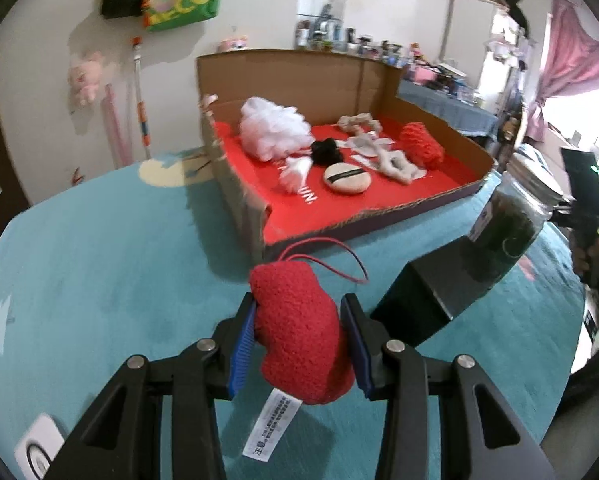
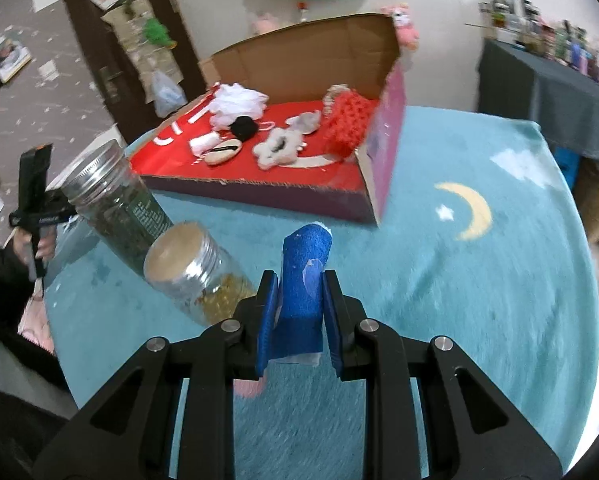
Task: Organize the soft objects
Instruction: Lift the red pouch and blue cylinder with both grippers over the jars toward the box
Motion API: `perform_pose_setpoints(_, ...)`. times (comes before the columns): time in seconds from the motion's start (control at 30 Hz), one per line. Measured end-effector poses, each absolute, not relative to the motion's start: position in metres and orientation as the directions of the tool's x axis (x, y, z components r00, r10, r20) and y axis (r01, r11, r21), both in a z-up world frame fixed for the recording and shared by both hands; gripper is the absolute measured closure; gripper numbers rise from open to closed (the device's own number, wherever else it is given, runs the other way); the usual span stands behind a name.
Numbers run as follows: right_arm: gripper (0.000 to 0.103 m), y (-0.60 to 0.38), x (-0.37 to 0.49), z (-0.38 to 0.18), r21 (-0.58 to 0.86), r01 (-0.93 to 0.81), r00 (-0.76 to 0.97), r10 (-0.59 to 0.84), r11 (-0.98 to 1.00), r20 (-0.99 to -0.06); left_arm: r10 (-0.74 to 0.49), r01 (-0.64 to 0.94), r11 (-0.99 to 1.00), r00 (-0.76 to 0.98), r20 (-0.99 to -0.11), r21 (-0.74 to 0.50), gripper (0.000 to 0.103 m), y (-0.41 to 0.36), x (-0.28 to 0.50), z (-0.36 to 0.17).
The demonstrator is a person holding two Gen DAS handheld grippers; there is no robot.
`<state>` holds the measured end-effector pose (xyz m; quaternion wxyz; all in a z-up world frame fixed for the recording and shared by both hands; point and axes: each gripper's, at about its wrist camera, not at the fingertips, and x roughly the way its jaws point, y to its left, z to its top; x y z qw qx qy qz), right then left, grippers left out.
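Observation:
My left gripper (image 1: pixel 299 320) is shut on a red plush toy (image 1: pixel 299 328) with a red cord and a white label, held above the teal blanket. In the right wrist view my right gripper (image 2: pixel 299 300) is shut on a blue felt piece (image 2: pixel 305 280) that stands up between the pads. Ahead of both lies a cardboard box (image 1: pixel 379 80) with a red floor (image 2: pixel 259 176). In it are a white mesh puff (image 1: pixel 273 128), a black pompom (image 1: pixel 326 151), a round beige powder puff (image 1: pixel 346 180), a white fluffy band (image 1: pixel 395 164) and a red knitted piece (image 1: pixel 421 144).
Two glass jars with metal lids stand near the box: a dark-filled one (image 2: pixel 115 208) and one with golden contents (image 2: pixel 195 272). A black box (image 1: pixel 419 300) sits right of the left gripper. The person's hand holds the other gripper's handle (image 2: pixel 33 208). The teal blanket (image 2: pixel 459 280) covers the round table.

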<state>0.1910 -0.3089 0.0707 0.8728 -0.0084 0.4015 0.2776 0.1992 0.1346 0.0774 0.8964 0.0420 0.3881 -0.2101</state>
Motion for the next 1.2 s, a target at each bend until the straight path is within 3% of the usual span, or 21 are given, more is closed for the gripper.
perform_pose_setpoints(0.77, 0.081, -0.264, 0.243, 0.108, 0.227, -0.664, 0.431, 0.613, 0.712, -0.662, -0.464, 0.55, 0.827, 0.554, -0.691, -0.114, 0.059, 0.089, 0.252, 0.118)
perform_pose_setpoints(1.2, 0.081, -0.219, 0.304, 0.09, 0.083, -0.535, 0.429, 0.355, 0.841, -0.83, -0.313, 0.467, 0.88, 0.441, -0.841, -0.083, 0.059, 0.046, 0.317, 0.088)
